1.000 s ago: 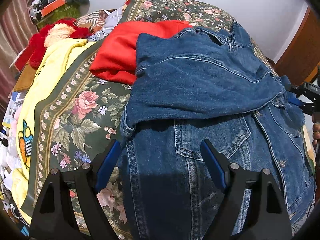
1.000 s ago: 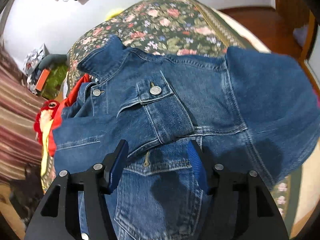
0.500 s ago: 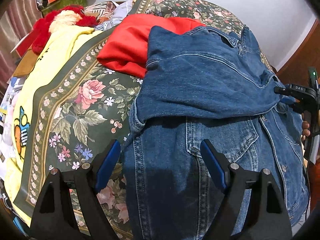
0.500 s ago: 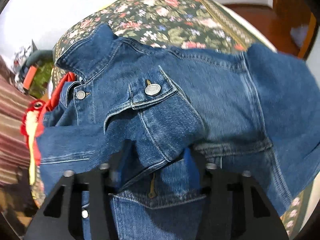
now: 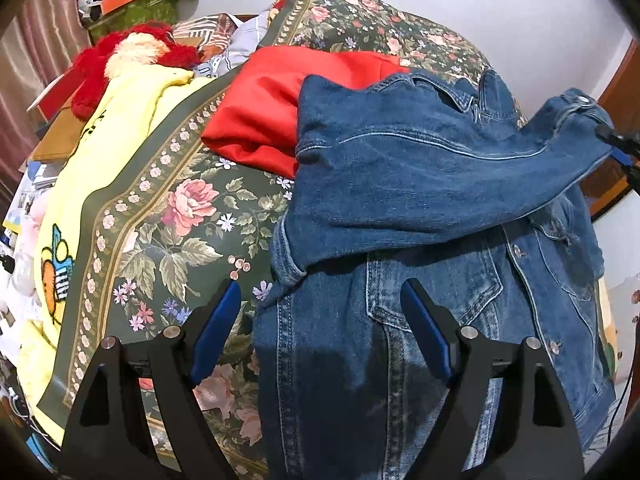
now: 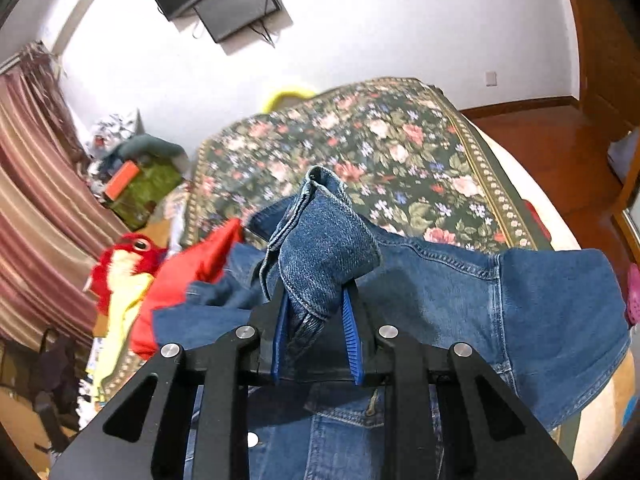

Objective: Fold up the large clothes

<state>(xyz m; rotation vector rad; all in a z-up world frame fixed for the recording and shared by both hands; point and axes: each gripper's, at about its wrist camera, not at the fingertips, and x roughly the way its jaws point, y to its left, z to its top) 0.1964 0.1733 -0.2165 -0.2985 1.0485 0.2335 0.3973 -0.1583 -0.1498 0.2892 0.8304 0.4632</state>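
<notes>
Right hand-held gripper (image 6: 314,320) sits nearest in its own view, its blue pads having just closed on a bunched fold of the denim jacket (image 6: 500,304); the pinched cloth stands up between the jaws in a twisted peak with a stitched edge curling at the top. Below the black finger frames more denim hangs, showing a seam and a metal snap. Beyond the grip the jacket spreads to the right over the floral bedspread (image 6: 384,140), which covers the bed up to a white wall carrying a dark screen (image 6: 228,4).

Left hand-held gripper (image 5: 320,320) hovers with its jaws well apart and nothing between the pads, one finger over the bedspread, the other over the jacket's lower front panel. From this side the jacket lies on the right part of the bed, and one part of it is raised toward the right edge of the picture, where the tip of the other tool holds it clear of the body beneath. Just behind the jacket, touching its far edge, lies a red garment (image 5: 280,104). Left of that, a yellow printed cloth (image 5: 108,152) runs along the bed's edge, with a red plush toy (image 5: 120,56) at its far end. Striped curtains (image 6: 36,200) hang at the left.
</notes>
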